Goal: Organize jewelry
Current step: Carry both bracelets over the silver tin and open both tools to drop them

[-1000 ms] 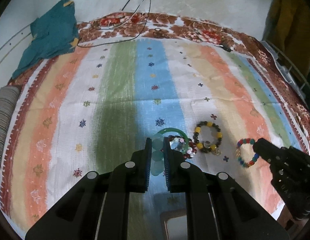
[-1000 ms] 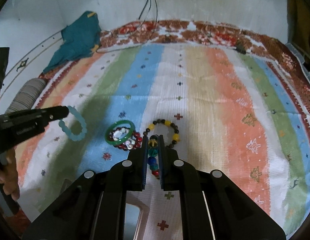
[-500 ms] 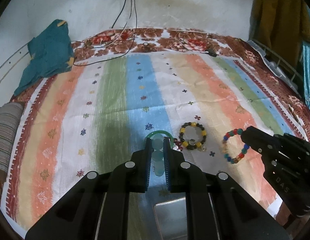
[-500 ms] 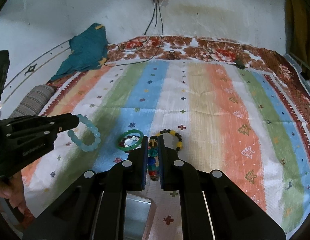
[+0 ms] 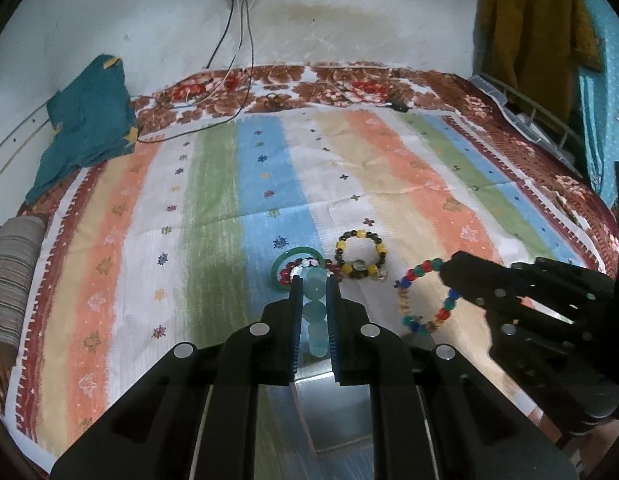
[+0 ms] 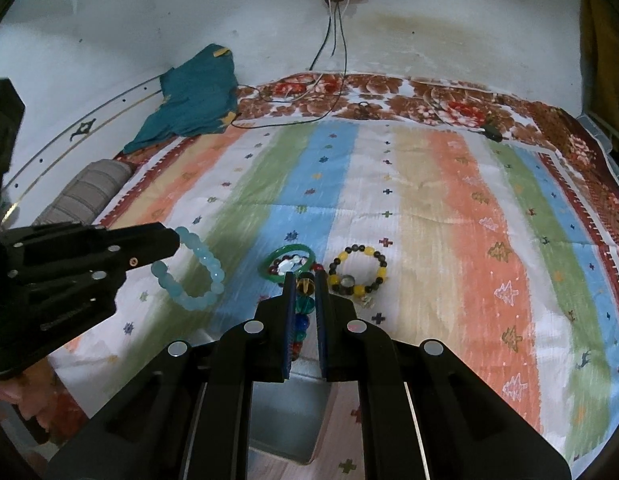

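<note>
My left gripper (image 5: 313, 280) is shut on a pale blue bead bracelet (image 5: 315, 316), also seen hanging from it in the right wrist view (image 6: 197, 272). My right gripper (image 6: 302, 276) is shut on a multicolour bead bracelet (image 6: 303, 312), seen hanging in the left wrist view (image 5: 423, 296). Both are held above the striped bedspread (image 5: 229, 208). On the spread lie a green bangle (image 5: 295, 270) with a red bead bracelet inside it, and a yellow-and-black bead bracelet (image 5: 361, 254) beside it. A box with a grey inside (image 5: 337, 404) sits below both grippers near the front edge.
A teal cloth (image 5: 89, 128) lies at the far left by the wall. Cables (image 5: 237, 60) hang from a wall socket onto the bed's far edge. A striped bolster (image 5: 11, 272) lies at the left edge. Yellow clothing (image 5: 529, 32) hangs at the right.
Both grippers have risen and drawn back toward me with their bracelets. The box now shows below each gripper. The bracelets on the spread have not moved.
</note>
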A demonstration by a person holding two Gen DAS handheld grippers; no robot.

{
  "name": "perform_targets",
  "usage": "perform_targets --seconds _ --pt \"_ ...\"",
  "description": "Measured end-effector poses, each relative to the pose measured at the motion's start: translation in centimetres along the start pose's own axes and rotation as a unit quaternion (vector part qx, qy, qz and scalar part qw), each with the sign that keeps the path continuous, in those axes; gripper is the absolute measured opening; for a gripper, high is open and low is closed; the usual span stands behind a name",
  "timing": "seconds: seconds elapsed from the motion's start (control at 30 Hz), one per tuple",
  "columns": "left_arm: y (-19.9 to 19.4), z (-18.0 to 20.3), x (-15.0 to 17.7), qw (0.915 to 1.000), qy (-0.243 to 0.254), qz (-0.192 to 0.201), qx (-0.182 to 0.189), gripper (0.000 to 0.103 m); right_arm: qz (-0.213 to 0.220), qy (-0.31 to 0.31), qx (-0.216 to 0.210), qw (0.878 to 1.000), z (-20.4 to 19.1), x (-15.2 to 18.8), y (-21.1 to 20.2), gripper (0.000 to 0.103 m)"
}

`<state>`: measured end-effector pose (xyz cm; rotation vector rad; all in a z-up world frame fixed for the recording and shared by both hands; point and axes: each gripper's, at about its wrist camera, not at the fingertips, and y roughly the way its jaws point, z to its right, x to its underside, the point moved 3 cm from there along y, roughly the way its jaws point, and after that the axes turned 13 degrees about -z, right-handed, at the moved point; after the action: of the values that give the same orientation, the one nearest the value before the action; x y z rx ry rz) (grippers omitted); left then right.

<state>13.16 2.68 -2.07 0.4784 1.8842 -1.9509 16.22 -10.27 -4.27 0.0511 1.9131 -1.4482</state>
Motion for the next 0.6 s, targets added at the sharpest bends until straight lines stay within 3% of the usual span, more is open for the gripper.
perform_targets --seconds 0.6 --pt "-2.1 1.6 3.3 0.9995 0.005 0.003 0.030 0.011 -0.014 -0.002 -0.015 1.000 -1.0 3.2 -1.0 0.011"
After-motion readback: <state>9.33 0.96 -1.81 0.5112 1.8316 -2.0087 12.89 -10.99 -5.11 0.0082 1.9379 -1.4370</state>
